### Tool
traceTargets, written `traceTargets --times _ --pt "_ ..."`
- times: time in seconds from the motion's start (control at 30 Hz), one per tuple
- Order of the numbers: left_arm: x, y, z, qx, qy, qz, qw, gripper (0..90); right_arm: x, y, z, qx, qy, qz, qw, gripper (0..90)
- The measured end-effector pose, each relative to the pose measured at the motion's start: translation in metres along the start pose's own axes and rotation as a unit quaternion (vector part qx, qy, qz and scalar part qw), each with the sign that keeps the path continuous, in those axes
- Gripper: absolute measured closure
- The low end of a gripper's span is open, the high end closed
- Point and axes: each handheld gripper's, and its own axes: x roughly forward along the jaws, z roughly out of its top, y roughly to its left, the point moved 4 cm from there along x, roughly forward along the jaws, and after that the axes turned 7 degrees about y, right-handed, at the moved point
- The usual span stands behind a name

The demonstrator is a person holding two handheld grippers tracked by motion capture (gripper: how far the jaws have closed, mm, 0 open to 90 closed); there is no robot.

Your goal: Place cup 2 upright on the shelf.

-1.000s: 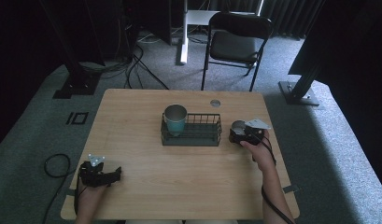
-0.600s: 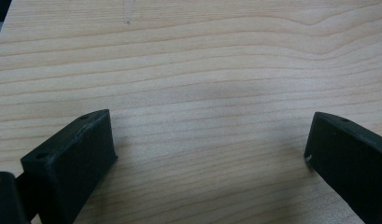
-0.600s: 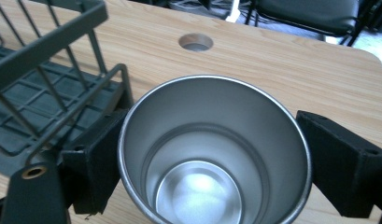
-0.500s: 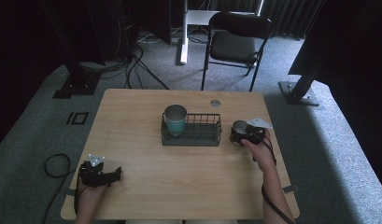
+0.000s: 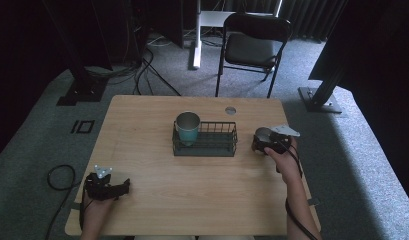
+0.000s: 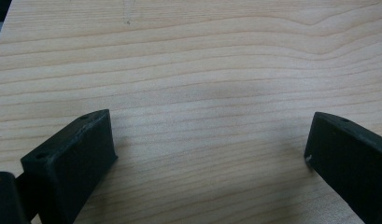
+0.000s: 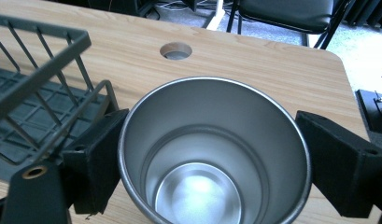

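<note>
Little has moved: right gripper [image 5: 263,142] stays clamped, it seems, around the steel cup [image 7: 212,154] just right of the wire basket [image 5: 227,150]; left gripper [image 5: 123,187] rests spread near the table's [image 5: 142,115] near-left edge.

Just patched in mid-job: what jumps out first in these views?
A steel cup sits between the right gripper jaws, just right of the wire basket at table centre. A teal cup stands in the basket's left end. The left gripper rests open on bare table, near left.
</note>
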Motion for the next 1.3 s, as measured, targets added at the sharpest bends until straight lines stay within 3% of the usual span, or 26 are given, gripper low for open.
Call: traceTargets --times 0.37,0.73,1.3 --pt "0.000 0.000 0.000 0.000 0.000 0.000 1.0000 2.2 -0.027 0.002 0.023 -0.017 -0.013 0.006 0.9998 13.3" --pt "0.000 0.000 0.000 0.000 0.000 0.000 1.0000 2.2 -0.041 0.007 0.041 -0.029 -0.025 0.012 0.9992 13.3" --pt "0.000 0.000 0.000 0.000 -0.001 0.000 1.0000 2.2 -0.068 0.027 0.077 -0.050 -0.048 0.047 0.9965 13.3"
